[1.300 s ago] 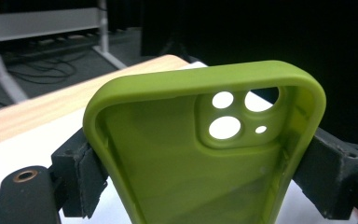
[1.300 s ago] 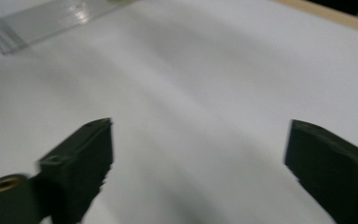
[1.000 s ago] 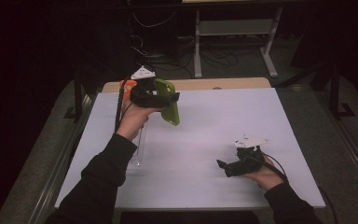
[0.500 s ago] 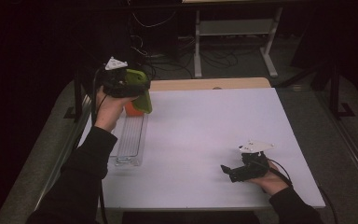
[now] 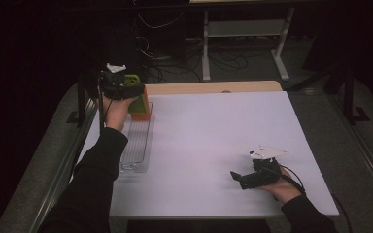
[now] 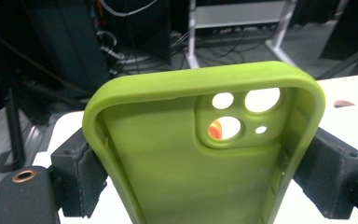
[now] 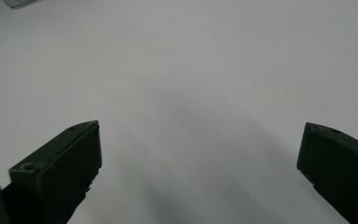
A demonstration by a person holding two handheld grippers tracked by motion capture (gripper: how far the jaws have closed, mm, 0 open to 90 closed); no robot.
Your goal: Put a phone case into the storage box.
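Observation:
A lime-green phone case [image 6: 182, 168] stands upright between the jaws of my left gripper [image 6: 205, 175], its inside and camera cut-outs facing the camera. Both pads [image 6: 81, 172] press on its long edges. In the high view the left gripper [image 5: 128, 90] holds the green case [image 5: 138, 99] over the far end of a clear plastic tray [image 5: 136, 148]. An orange object [image 5: 144, 114] sits right behind the case and peeks through a cut-out [image 6: 218, 128]. My right gripper [image 5: 238, 178] rests low on the white table [image 5: 213, 131], open, with nothing between its jaws [image 7: 200, 163].
A wooden board [image 5: 213, 87] lies along the table's far edge. Black stands [image 5: 80, 97] rise at the left edge, and another [image 5: 349, 92] at the right. Cables and a white frame [image 5: 243, 29] fill the dark floor beyond. A corner of the clear tray [image 7: 21, 2] lies ahead of the right gripper.
My left hand has carried the green case leftward and slightly down, from the table's back middle to the far end of the clear tray. The right hand has stayed put.

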